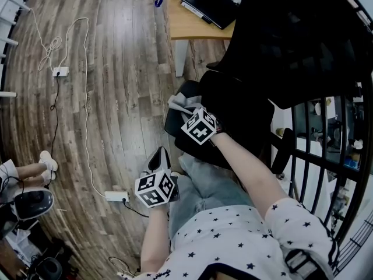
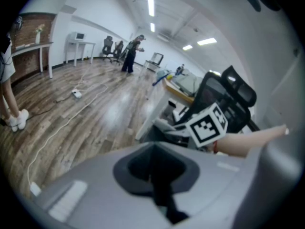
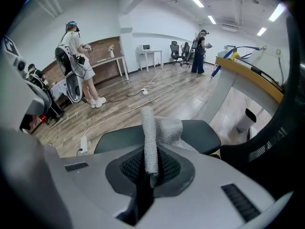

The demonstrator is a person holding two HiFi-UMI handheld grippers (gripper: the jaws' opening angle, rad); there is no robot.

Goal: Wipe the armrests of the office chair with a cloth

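The black office chair [image 1: 280, 45] stands at the right of the head view. Its left armrest [image 1: 172, 127] is a dark pad that also fills the middle of the right gripper view [image 3: 205, 135]. My right gripper [image 1: 185, 112] is shut on a grey cloth [image 1: 179, 105] and holds it on top of that armrest; the cloth [image 3: 162, 128] stands up out of the right gripper [image 3: 150, 171] as a folded strip. My left gripper [image 1: 158, 155] hangs lower left of the armrest, apart from it, jaws together on nothing. The left gripper view shows the chair [image 2: 224, 94] beyond the left gripper [image 2: 159, 175].
A wooden desk [image 1: 192, 25] with a dark laptop stands beyond the chair. White cables and a power strip [image 1: 60, 71] lie on the plank floor; another strip [image 1: 116, 196] is near my left gripper. A black railing [image 1: 326, 156] is at the right. A person's feet [image 1: 46, 162] are at left.
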